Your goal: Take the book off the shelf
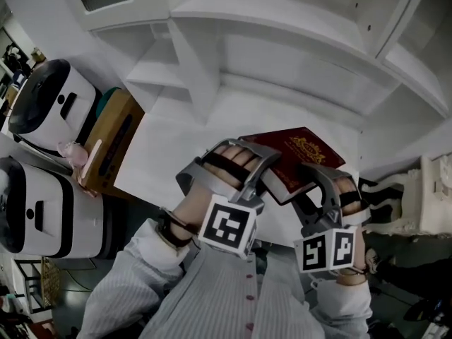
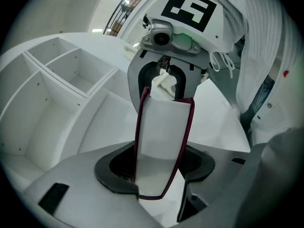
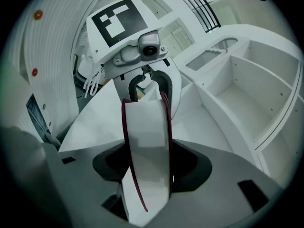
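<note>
A dark red book with a gold crest on its cover is held flat above the white tabletop, in front of the shelf. My left gripper is shut on its near left end, my right gripper on its near right end. In the left gripper view the book stands on edge, white pages showing, between my left gripper's jaws, with the right gripper at its far end. The right gripper view shows the same book in my right gripper, the left gripper opposite.
The white shelf unit with open compartments rises behind the book. Two white and black machines and a brown box stand at the left. A white object sits at the right edge. My striped sleeves fill the bottom.
</note>
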The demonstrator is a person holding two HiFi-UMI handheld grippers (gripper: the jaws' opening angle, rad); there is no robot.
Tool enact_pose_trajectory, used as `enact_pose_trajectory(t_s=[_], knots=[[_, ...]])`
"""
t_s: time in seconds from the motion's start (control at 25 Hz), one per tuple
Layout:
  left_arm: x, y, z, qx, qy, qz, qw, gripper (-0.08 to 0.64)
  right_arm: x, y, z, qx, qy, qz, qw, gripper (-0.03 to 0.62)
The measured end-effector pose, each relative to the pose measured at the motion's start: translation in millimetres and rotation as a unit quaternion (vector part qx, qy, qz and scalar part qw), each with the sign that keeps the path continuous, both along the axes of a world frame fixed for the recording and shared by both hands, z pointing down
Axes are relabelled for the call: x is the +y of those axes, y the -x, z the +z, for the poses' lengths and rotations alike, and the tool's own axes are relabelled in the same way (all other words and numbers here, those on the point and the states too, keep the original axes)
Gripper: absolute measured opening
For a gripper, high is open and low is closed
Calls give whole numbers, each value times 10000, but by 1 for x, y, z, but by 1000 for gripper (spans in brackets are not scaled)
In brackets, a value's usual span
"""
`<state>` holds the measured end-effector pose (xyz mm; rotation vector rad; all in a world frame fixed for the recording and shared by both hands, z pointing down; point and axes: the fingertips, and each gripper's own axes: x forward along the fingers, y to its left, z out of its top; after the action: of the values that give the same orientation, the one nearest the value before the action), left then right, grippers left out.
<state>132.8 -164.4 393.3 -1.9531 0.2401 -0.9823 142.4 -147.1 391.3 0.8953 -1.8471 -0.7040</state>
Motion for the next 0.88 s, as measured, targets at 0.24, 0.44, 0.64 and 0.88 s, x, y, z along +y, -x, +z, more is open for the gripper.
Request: enact_pose_trajectory(t_s=[0.24,0.44,0.64,0.88], knots=[[-2,-3,41,-159,471,340,9982,247,-1,0,39,-256,489,305,9980,233],[1,4,69,-262,973,483,9937,245,2,8,64,-406,900,390,9944,232],[7,14,96,-388,1471,568,9867,245,5,17,85,-593,1253,411,9895,230],[16,23,116,-453,1870,649,9792,245,13,28,108,-791,1667,417,9819,230]])
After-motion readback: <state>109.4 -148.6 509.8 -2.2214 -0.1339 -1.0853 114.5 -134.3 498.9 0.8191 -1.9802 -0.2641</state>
